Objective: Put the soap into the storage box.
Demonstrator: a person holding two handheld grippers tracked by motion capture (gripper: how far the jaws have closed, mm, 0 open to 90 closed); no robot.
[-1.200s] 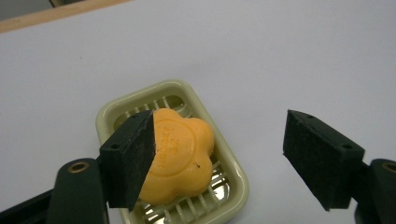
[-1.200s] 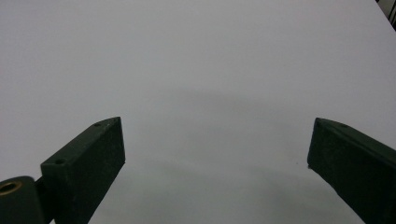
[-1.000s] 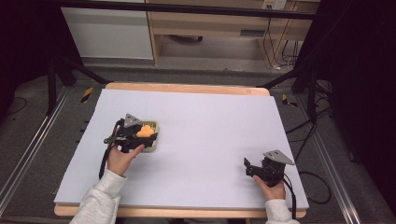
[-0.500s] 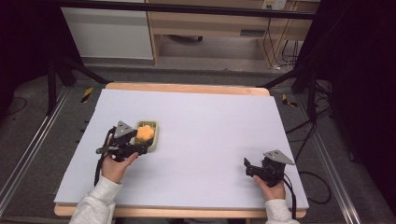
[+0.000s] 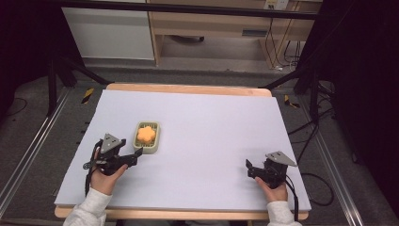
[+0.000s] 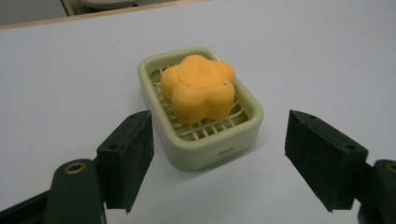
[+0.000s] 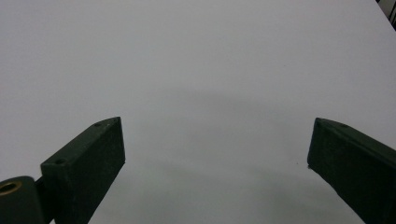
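Resting at the near right of the table, the right gripper sits in the person's right hand with its jaws spread wide and nothing between them. The right gripper view confirms this: the two black jaws stand far apart over bare white surface. This reads as an idle park position, well apart from the work item.

At the near left, the left gripper is held in the person's left hand, low over the table and aimed forward. Its jaws are also wide open and hold nothing. The opening looks broader than the item ahead, which suggests either a release just completed or room left for a grasp; the frames alone do not settle which.

Just beyond the left gripper's jaw tips lies the soap dish, a pale green tray with a slatted grid floor. It sits flat on the table, left of centre, apart from both jaws. The soap, an orange flower-shaped bar, rests upright on the grid, inside the rim, so the grid can drain it.
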